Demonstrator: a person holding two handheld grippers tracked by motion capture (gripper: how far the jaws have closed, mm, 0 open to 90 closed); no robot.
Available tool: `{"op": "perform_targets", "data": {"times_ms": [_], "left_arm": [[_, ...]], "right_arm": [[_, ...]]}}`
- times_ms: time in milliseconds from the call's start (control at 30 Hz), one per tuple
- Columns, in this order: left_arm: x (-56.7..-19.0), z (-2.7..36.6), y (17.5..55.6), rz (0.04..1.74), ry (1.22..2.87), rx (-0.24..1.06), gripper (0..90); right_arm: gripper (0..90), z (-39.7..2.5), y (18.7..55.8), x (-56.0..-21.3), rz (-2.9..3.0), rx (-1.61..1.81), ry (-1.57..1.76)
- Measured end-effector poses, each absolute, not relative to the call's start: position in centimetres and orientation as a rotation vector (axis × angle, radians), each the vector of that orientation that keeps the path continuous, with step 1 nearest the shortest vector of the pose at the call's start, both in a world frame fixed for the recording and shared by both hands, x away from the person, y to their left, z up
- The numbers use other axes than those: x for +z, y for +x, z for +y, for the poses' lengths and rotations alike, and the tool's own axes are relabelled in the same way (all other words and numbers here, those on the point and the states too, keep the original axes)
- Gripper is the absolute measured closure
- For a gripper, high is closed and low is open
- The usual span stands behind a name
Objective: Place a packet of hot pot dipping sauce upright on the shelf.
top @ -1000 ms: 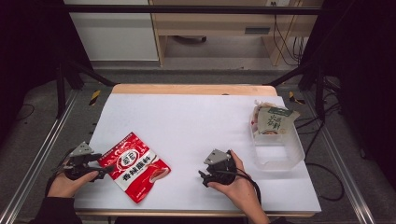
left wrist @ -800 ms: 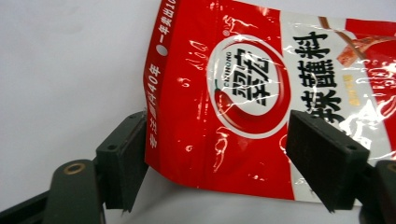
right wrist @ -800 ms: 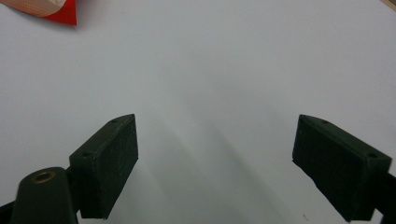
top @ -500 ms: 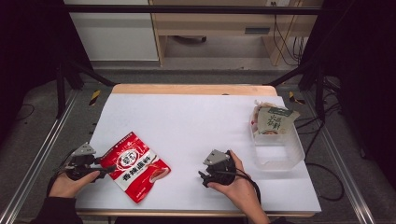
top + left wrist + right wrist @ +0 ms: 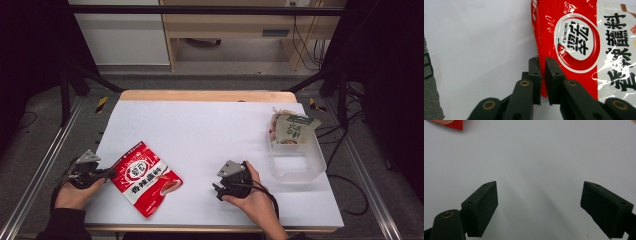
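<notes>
A red seasoning packet (image 5: 145, 177) with white panels and black Chinese print lies flat near the table's front left. My left gripper (image 5: 110, 173) sits at the packet's left edge. In the left gripper view its jaws stand almost together (image 5: 543, 61) with the red packet's edge (image 5: 574, 40) pinched between them. My right gripper (image 5: 216, 189) rests low at the front centre, held by a hand. Its jaws stand wide apart (image 5: 540, 195) over bare white table with nothing between them. A corner of the red packet (image 5: 451, 123) shows at the top left of the right gripper view.
A clear plastic container (image 5: 300, 162) stands at the right of the white table (image 5: 210, 130). A green and white packet (image 5: 292, 129) leans at its far end. Dark frame rails run along both sides, and cables lie on the floor at the right.
</notes>
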State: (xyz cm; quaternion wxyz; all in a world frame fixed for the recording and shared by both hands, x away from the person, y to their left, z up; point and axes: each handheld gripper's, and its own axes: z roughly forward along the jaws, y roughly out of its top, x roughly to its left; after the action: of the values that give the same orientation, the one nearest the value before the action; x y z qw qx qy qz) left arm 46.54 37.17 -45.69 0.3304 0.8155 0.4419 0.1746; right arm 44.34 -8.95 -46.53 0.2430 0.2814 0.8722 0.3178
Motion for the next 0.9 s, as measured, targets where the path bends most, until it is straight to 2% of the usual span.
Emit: {"op": "perform_targets", "data": {"times_ms": [100, 367, 633, 900], "left_arm": [[-45.0, 37.0, 46.3, 1.148, 2.102, 0.472, 90.0], [-42.3, 35.6, 45.4, 1.038, 2.065, 0.512, 90.0], [-38.6, 32.9, 45.1, 0.904, 2.095, 0.55, 90.0], [-34.6, 30.6, 45.9, 0.787, 2.123, 0.571, 90.0]], "right_arm": [[14.9, -9.0, 44.3, -46.5, 2.385, 0.866, 0.767], [14.9, -8.9, 44.3, -46.6, 2.388, 0.869, 0.767], [14.8, -8.8, 44.4, -46.3, 2.395, 0.901, 0.784], [15.2, -8.9, 44.8, -43.8, 2.373, 0.928, 0.76]]}}
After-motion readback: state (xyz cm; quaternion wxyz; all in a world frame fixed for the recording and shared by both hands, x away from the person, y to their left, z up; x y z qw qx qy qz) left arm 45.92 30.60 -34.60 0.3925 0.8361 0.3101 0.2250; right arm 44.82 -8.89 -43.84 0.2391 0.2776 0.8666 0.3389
